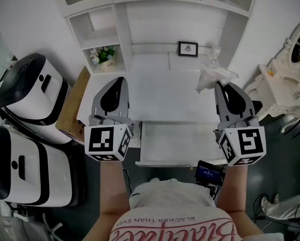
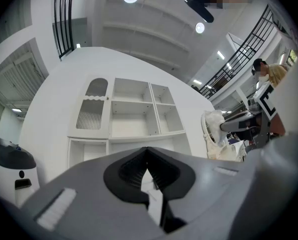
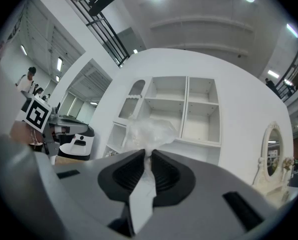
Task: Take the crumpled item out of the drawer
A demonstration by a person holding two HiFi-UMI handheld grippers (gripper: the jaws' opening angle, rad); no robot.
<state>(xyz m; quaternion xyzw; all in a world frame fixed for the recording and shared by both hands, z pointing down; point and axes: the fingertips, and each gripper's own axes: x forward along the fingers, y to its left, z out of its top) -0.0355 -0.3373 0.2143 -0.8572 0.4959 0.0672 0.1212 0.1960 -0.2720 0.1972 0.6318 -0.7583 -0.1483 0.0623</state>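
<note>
**Above the drawer, crumpled plastic in the right jaws**

Beyond the far right corner of the drawer (image 1: 177,145), the right gripper (image 1: 217,86) is clamped on the crumpled item (image 1: 214,77). The item is a thin, translucent white wad of film with wrinkled, puffy folds. It hangs clear of the drawer, over the smooth white desktop (image 1: 160,92). In the right gripper view, the 2 ribbed black pads pinch a narrow neck of the film. Beyond the drawer's far left corner, the left gripper (image 1: 118,82) has its jaws closed tip to tip, with nothing between them. The drawer is a shallow white tray, pulled open. Farther back stand 1 small framed picture (image 1: 188,48) and a leafy potted plant (image 1: 103,55).
</note>
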